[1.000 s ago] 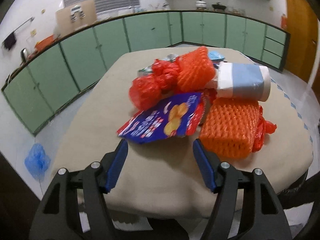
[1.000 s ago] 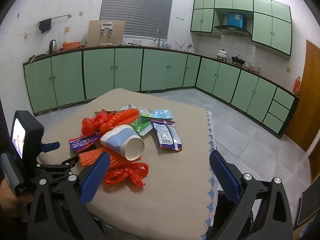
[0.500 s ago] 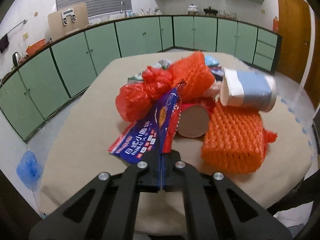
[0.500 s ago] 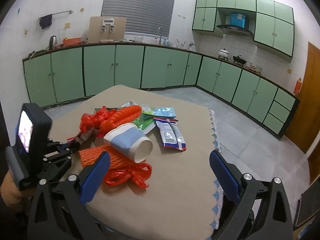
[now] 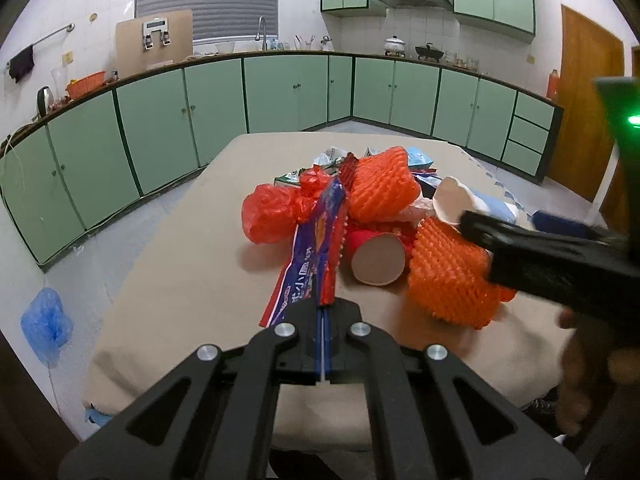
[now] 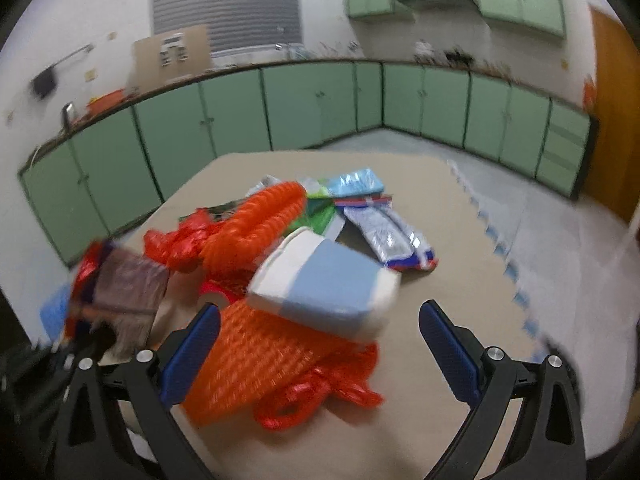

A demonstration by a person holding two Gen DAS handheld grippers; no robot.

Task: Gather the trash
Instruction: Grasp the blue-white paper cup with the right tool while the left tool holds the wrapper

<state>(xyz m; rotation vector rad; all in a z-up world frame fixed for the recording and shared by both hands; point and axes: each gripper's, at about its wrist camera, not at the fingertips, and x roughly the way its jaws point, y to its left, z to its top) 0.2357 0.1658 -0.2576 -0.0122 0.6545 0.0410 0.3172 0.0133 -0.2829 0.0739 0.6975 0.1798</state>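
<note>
My left wrist view: low, close, facing across the table (image 5: 192,280) toward the cabinets (image 5: 280,92). My right wrist view: similar, blurred. Shared: orange foam net (image 5: 448,276) (image 6: 256,360).

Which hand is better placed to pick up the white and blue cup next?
Right. The right gripper is open, with the cup just ahead of it. The left gripper is shut on the blue wrapper.

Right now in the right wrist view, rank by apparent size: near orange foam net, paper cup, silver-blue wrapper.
1. Orange foam net, nearest the camera, so its lead is partly nearness.
2. Paper cup.
3. Silver-blue wrapper, farthest away, so it may only look smallest.
</note>
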